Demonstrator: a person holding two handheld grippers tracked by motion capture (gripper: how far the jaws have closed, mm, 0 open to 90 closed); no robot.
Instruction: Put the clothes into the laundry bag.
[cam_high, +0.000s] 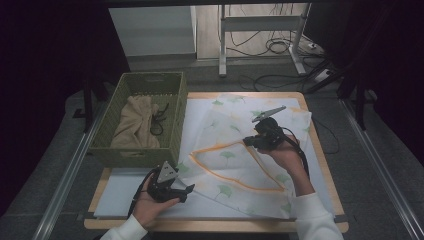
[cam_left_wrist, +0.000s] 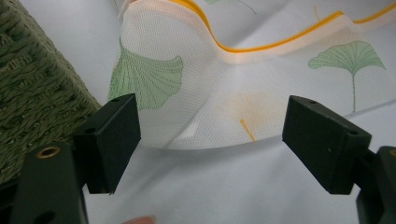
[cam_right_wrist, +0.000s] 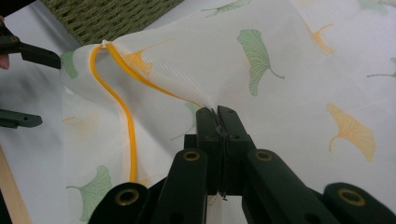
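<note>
That mesh bag (cam_right_wrist: 261, 60) looks light and floppy; right gripper (cam_right_wrist: 217, 112) pinches its upper layer, left gripper (cam_left_wrist: 210, 140) gapes near the orange-trimmed opening (cam_left_wrist: 275, 44).

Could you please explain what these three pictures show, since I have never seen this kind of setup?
A person sits at a wooden table and holds a black two-jaw gripper in each hand. The high view looks down from above; the other two come from cameras that ride on the grippers.

On the table lies a white mesh bag with green and orange ginkgo leaves and an orange zipper. Beside it stands a green woven basket that holds a beige cloth.

The right gripper is shut on the bag's mesh and lifts it a little. The left gripper is open, its jaws wide apart before the bag's near edge.
</note>
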